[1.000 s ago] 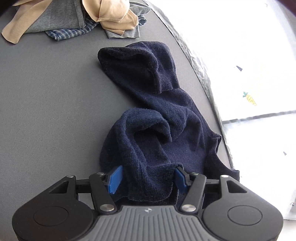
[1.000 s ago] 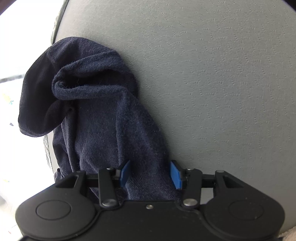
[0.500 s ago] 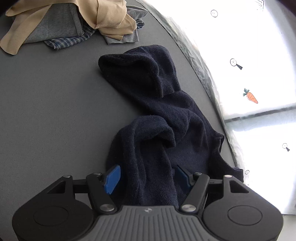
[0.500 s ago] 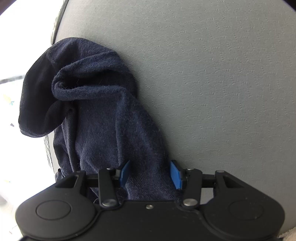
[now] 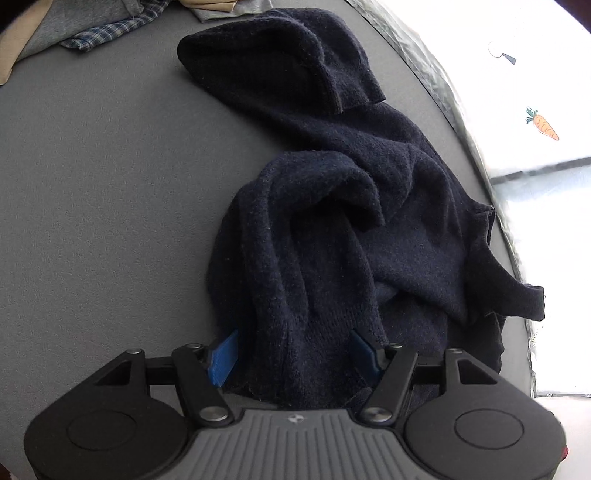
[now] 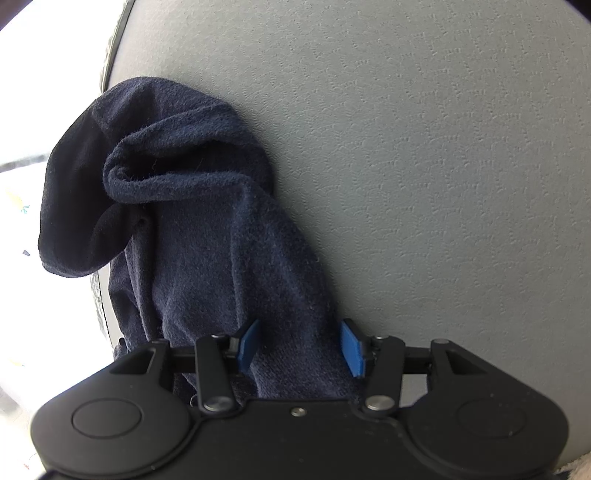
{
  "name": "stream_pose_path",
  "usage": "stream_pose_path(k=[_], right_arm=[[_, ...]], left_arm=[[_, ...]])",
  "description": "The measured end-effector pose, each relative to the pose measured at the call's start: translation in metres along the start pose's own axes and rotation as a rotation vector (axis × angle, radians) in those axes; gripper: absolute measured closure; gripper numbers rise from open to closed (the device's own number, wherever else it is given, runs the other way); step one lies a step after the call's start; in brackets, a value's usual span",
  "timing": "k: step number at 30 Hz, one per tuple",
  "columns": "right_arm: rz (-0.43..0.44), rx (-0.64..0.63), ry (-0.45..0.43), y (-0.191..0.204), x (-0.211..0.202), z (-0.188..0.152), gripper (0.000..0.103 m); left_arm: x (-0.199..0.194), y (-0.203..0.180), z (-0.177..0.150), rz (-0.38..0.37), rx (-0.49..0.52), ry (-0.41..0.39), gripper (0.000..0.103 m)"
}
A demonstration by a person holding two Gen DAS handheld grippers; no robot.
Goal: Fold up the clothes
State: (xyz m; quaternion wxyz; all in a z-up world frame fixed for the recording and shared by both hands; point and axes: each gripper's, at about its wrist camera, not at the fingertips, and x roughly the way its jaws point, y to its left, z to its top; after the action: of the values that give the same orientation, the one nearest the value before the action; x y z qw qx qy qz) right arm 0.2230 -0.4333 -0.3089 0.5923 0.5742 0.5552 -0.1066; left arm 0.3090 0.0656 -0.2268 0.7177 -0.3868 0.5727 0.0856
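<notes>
A dark navy knit sweater (image 5: 332, 192) lies crumpled on the grey table, close to its right edge, with one end hanging over the rim. My left gripper (image 5: 293, 352) has its blue pads wide apart with a fold of the sweater lying between them. In the right wrist view the same sweater (image 6: 207, 229) is bunched at the table's left edge. My right gripper (image 6: 299, 347) also stands open, with sweater cloth between its pads. I cannot see the cloth pinched by either gripper.
A pile of other clothes (image 5: 107, 26), grey, plaid and tan, lies at the far left of the table. The table edge (image 5: 476, 155) runs along the right, with a bright patterned floor beyond. Bare grey table (image 6: 443, 166) spreads to the right of the right gripper.
The left gripper has moved forward along the sweater, so the garment and the clothes pile look nearer. The right gripper and its cloth have hardly moved.
</notes>
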Motion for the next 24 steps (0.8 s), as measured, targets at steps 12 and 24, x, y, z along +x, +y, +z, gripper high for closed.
stream_pose_path(k=[12,24], right_arm=[[0.054,-0.005,0.012,0.002,0.006,0.002,0.067],[0.247,-0.029,-0.077,0.005,-0.012,-0.009,0.095]], left_arm=[[0.022,0.004,-0.005,-0.012,-0.063,0.087,0.086],[-0.022,0.012,-0.013,-0.077,-0.036,-0.006,0.094]])
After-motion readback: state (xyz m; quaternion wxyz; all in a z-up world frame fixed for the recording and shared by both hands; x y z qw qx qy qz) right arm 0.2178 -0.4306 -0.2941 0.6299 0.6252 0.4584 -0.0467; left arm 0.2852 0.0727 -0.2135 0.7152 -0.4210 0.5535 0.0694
